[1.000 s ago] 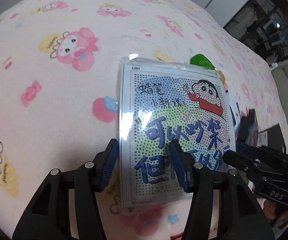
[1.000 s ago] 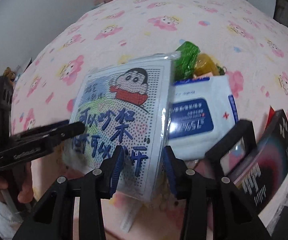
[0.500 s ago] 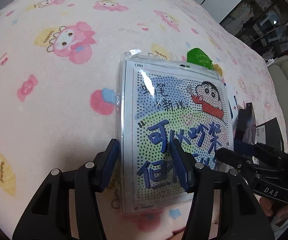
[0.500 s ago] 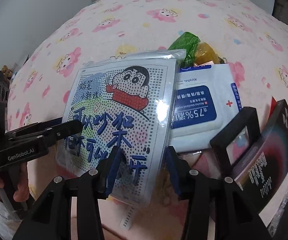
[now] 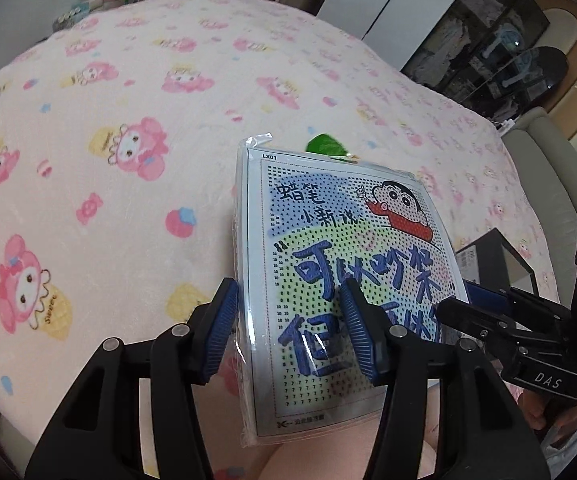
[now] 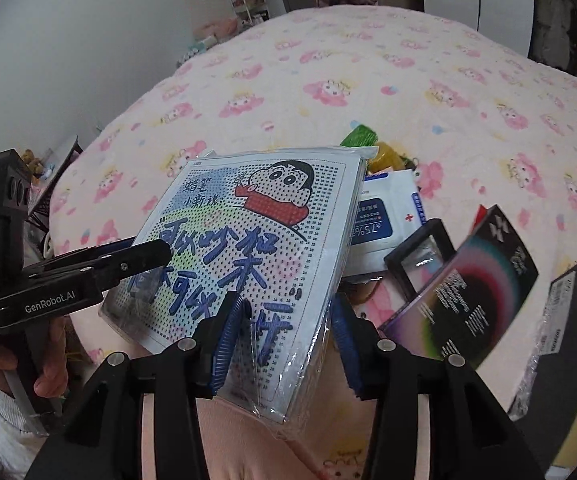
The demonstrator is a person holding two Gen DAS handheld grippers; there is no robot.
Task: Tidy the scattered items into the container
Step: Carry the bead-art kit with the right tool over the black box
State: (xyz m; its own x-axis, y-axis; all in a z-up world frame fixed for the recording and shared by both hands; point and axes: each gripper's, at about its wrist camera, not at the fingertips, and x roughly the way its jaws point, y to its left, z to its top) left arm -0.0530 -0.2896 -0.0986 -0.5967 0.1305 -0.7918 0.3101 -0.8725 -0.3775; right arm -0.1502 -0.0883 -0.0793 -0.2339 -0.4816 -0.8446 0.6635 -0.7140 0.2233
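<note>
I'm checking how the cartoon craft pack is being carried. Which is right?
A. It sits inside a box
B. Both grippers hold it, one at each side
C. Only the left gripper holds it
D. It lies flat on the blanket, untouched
B: the left gripper and right gripper each clamp an edge of the cartoon craft pack, which tilts above the blanket.
</note>
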